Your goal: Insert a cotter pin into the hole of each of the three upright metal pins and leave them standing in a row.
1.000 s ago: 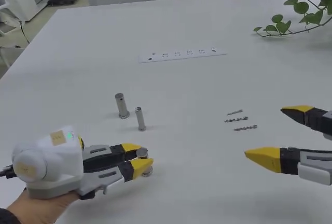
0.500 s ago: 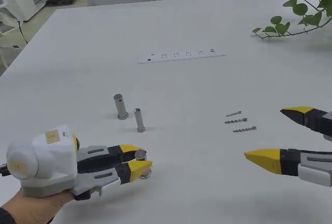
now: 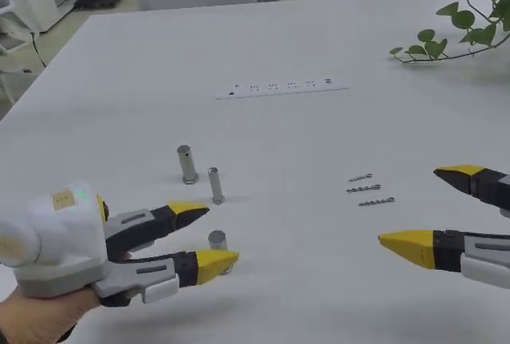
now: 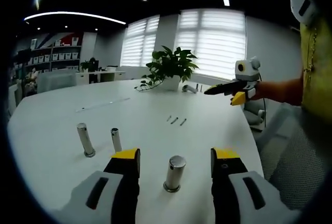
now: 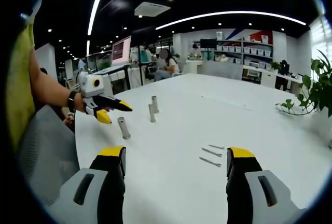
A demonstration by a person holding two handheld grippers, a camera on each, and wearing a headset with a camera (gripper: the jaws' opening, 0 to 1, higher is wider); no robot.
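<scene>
Our left claw (image 3: pixel 221 235) stood wide around the nearest metal pin (image 4: pixel 175 172), upright on the counter (image 3: pixel 303 137); our right claw (image 3: pixel 409 205) hung wide and empty near the cotter pins (image 3: pixel 365 189). We judged closing squarely below its hole best.

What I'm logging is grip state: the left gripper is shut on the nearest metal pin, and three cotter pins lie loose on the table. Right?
Not shut: the left gripper view shows the left gripper open, its jaws either side of the nearest metal pin with gaps between. The three cotter pins do lie loose on the table.
</scene>
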